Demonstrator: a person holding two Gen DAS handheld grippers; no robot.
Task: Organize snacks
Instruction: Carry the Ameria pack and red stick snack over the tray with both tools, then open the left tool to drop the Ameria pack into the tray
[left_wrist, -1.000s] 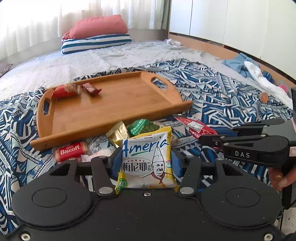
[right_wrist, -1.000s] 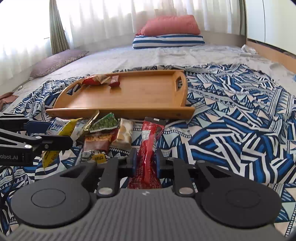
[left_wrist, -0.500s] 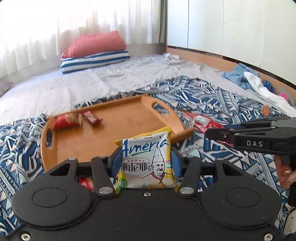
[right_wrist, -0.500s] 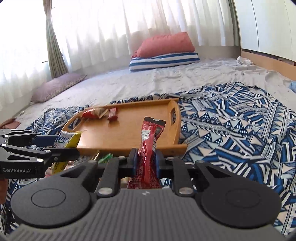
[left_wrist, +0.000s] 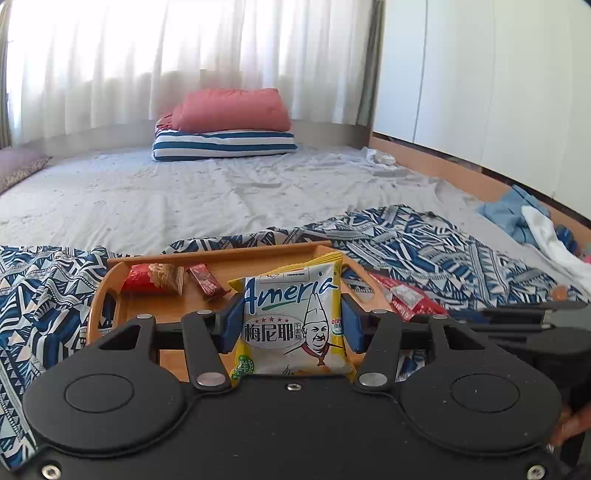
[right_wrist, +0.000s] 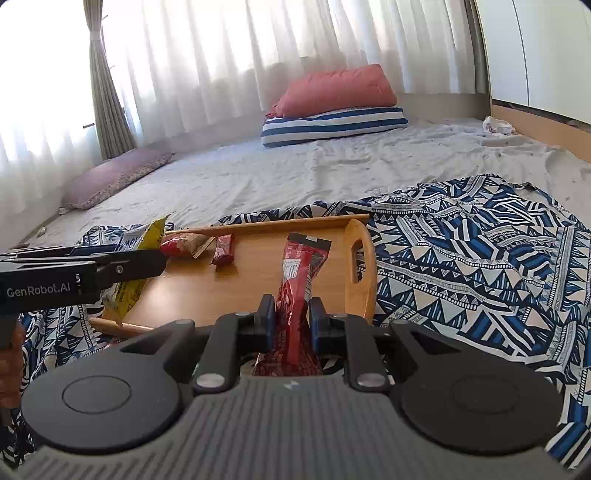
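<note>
Above the wooden tray (right_wrist: 207, 291) on the bed, both hand-held grippers carried a snack each; the left hand-held gripper (left_wrist: 291, 325) was clamped on a yellow biscuit packet (left_wrist: 291, 317), its blue pads pressing the packet's two side edges, and the right hand-held gripper (right_wrist: 291, 325) was closed tight on a long red packet (right_wrist: 299, 280) that stood up between the pads and leaned a little to the right; the tray lay on a blue patterned blanket (right_wrist: 461, 266) with a red snack bag (right_wrist: 183, 244) and a small dark red bar (right_wrist: 223, 250) already at its far end. The likeliest trouble, as I judged it, was a bad landing; the red packet was gripped low and its tall free end could tip over the tray's right handle (right_wrist: 360, 258) on release, ending half off the tray; the biscuit packet was held only by its soft edges, so it might slide out early or crush if squeezed harder. The two tools were close together over one tray, so setting both down at once risked a knock between them; a drop onto the far end could also shove the two snacks there against the rim. The tray sat on soft bedding, so a heavy push on one side might tilt it.
</note>
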